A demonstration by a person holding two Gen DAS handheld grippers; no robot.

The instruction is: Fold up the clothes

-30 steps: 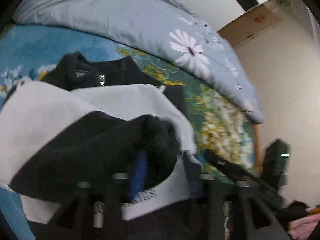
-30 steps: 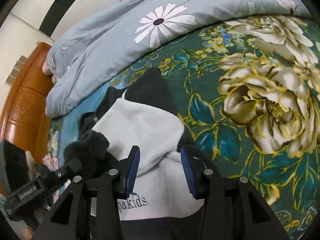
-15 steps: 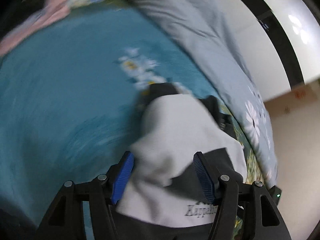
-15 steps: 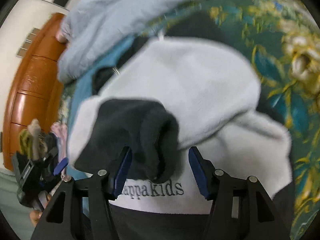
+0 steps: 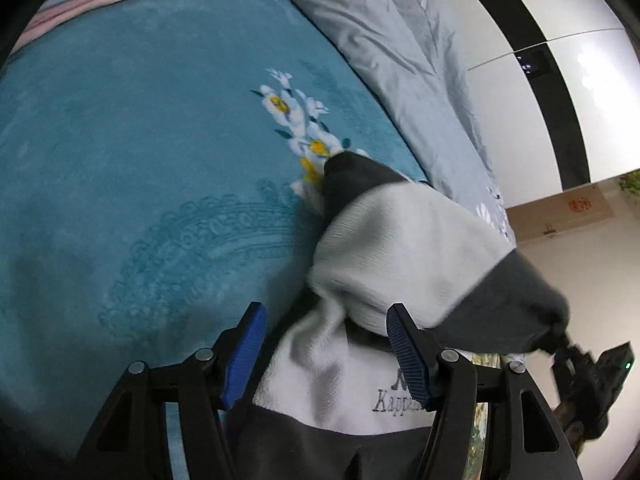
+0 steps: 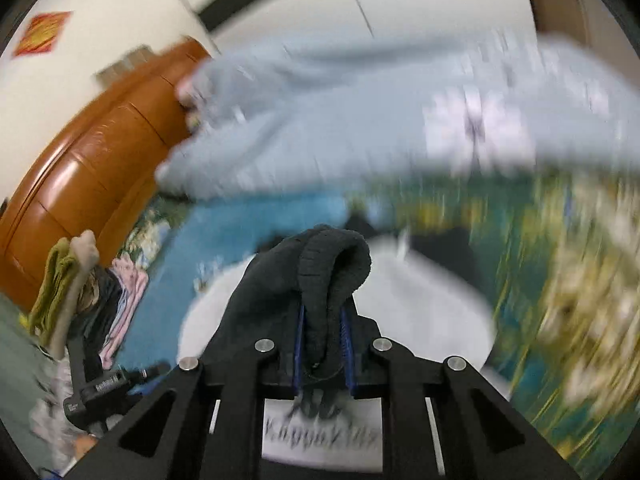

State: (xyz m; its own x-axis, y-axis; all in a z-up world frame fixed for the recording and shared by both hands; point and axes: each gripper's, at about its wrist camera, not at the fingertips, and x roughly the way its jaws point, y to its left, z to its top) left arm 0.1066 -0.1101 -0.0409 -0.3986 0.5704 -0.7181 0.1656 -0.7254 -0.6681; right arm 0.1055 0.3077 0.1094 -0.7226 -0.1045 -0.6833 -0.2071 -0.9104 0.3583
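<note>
sweater point(image 5: 400, 248) lies on the bed point(image 5: 140, 140), duvet point(image 5: 400, 60) bunched behind it, clothes pile point(image 6: 100, 292) off to its left

White wall point(image 5: 516, 92) with black vertical stripe point(image 5: 532, 52); brown wooden headboard point(image 6: 88, 152); bed under teal floral blanket point(image 5: 132, 152) and grey duvet point(image 5: 400, 40).

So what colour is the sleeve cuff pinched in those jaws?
Dark grey, nearly black. The cuff shows best in the right wrist view, clamped in the right gripper.

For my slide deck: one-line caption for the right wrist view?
Right claw shut on the dark sleeve cuff of a black-and-white fleece top over the floral bed.
</note>
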